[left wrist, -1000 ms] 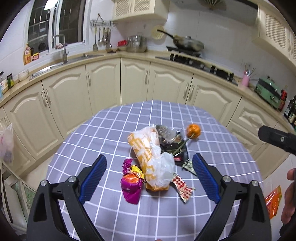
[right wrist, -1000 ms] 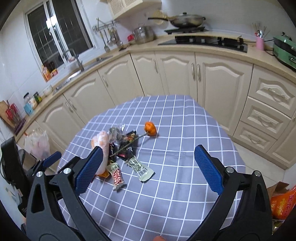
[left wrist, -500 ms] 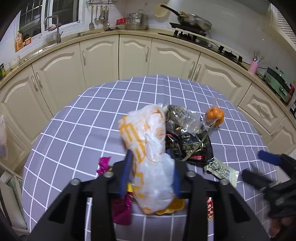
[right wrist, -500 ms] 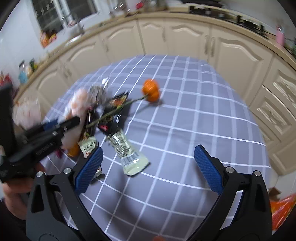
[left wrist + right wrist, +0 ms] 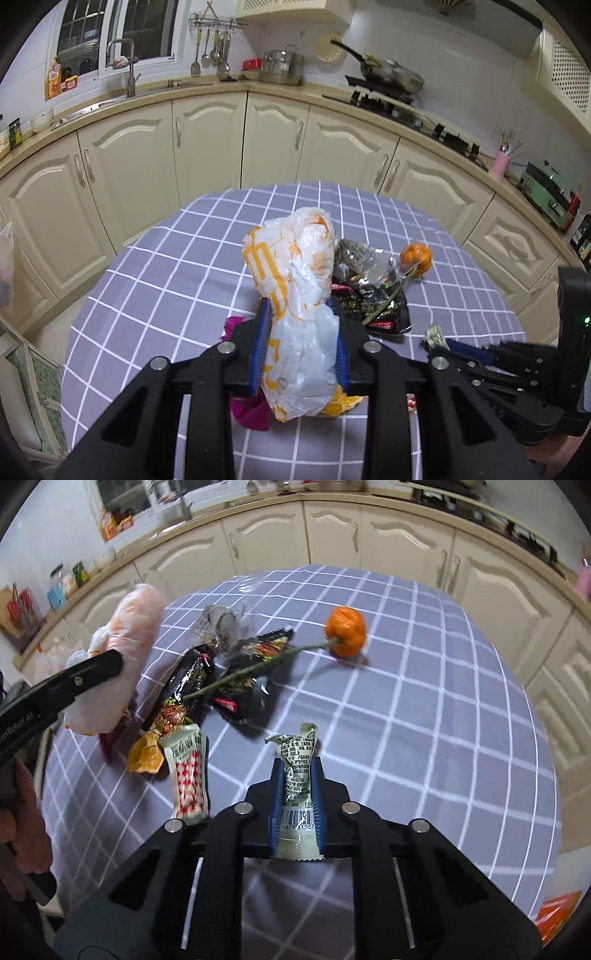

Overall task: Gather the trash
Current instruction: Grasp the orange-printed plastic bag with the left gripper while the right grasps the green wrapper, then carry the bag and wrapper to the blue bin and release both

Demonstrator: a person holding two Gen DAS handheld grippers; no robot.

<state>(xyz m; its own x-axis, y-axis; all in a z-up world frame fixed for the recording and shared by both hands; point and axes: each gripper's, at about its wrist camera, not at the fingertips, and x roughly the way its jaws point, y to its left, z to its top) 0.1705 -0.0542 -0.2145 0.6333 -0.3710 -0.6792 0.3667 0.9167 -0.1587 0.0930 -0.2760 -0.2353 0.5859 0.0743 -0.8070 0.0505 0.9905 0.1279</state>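
My left gripper (image 5: 300, 314) is shut on a white and orange plastic bag (image 5: 295, 288) and holds it up over the table; the bag also shows in the right wrist view (image 5: 122, 657). My right gripper (image 5: 297, 771) is shut on a pale green barcoded wrapper (image 5: 297, 775), whose tip shows in the left wrist view (image 5: 436, 334). On the checked tablecloth (image 5: 406, 709) lie black snack wrappers (image 5: 236, 672), a clear crumpled wrapper (image 5: 218, 626), a red and white checked packet (image 5: 188, 775), an orange peel (image 5: 146, 753), a magenta wrapper (image 5: 247, 410) and an orange fruit on a green stem (image 5: 345, 631).
Cream kitchen cabinets (image 5: 207, 147) curve behind the round table. A sink (image 5: 122, 92) and stove (image 5: 384, 96) stand on the counter. An orange bag (image 5: 557, 919) lies on the floor at the right. The table's edge (image 5: 546, 775) is near on the right.
Both grippers went from open to shut. The left closed on the plastic bag and raised it. The right moved down and closed on the pale green wrapper.
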